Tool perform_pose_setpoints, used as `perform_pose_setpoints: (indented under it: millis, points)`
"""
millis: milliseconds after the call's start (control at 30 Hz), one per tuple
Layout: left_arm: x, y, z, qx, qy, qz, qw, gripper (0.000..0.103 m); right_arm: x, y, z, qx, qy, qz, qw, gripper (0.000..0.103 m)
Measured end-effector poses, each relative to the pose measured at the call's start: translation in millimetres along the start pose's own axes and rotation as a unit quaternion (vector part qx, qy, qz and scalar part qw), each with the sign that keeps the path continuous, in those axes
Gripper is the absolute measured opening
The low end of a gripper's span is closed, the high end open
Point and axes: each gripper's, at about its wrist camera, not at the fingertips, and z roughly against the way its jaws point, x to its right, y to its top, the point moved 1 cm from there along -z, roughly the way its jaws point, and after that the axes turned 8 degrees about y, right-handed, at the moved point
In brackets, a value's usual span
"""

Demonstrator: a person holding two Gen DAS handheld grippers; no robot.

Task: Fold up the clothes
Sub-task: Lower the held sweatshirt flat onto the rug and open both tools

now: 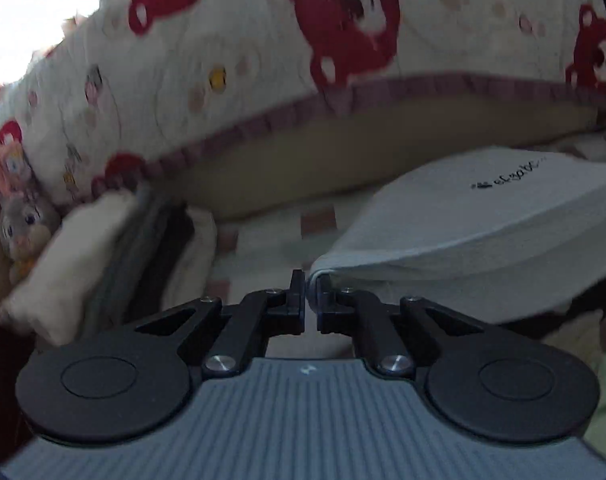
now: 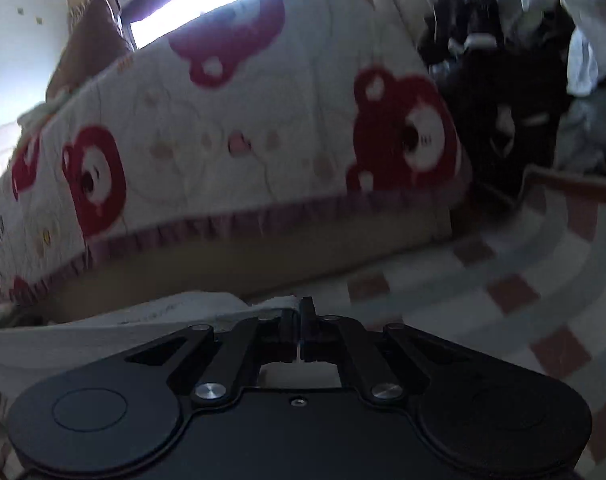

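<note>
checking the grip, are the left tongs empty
No, the left tongs are shut on an edge of the light grey printed cloth garment.

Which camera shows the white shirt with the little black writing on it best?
The left wrist view. There the white shirt spreads wide, with its black writing visible, one edge pinched in the left tool. The right wrist view shows only a blurry low strip of the shirt by the right tool, with no writing.
</note>
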Motion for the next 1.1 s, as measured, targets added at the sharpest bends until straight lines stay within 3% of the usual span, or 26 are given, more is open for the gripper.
perform_pose_setpoints:
  millis: [133,267,400,533,667,733,833,900,1000,1100]
  points:
    - [9,-33,-13,-0.062,-0.013,-0.017,0.9978,0.005,-6,-10,-5,-0.036,0.007,0.022,0.999,0.001]
    - [8,-38,-9,-0.097,-0.026,-0.03,0.9945,0.005,-7,35,26,-0.024,0.03,0.022,0.999,0.001]
    - [1,-54,-17,-0.154,-0.09,0.001,0.9839,0.005,-12,40,74,-0.027,0.028,0.037,0.999,0.001]
    - [26,-84,-37,-0.22,-0.13,-0.07,0.9644,0.005,3,-1,74,-0.13,-0.025,0.021,0.991,0.001]
    - [25,-94,-54,-0.257,-0.17,-0.054,0.9498,0.004,16,-27,64,-0.188,-0.044,-0.009,0.981,0.001]
    - [25,-93,-51,-0.251,-0.171,-0.052,0.9514,0.004,18,-28,60,-0.198,-0.044,-0.022,0.979,0.001]
    - [14,-65,-19,-0.171,-0.144,-0.049,0.9736,0.003,9,1,67,-0.165,-0.018,-0.014,0.986,0.001]
    - [4,-42,4,-0.121,-0.133,-0.044,0.9827,0.003,3,23,76,-0.138,0.004,-0.008,0.99,0.001]
    - [-17,-18,27,-0.105,-0.135,-0.037,0.9846,0.003,-7,63,98,-0.103,0.024,0.001,0.994,0.001]
    - [-25,-21,34,-0.134,-0.154,-0.042,0.9781,0.003,-12,83,122,-0.095,0.032,0.007,0.995,0.001]
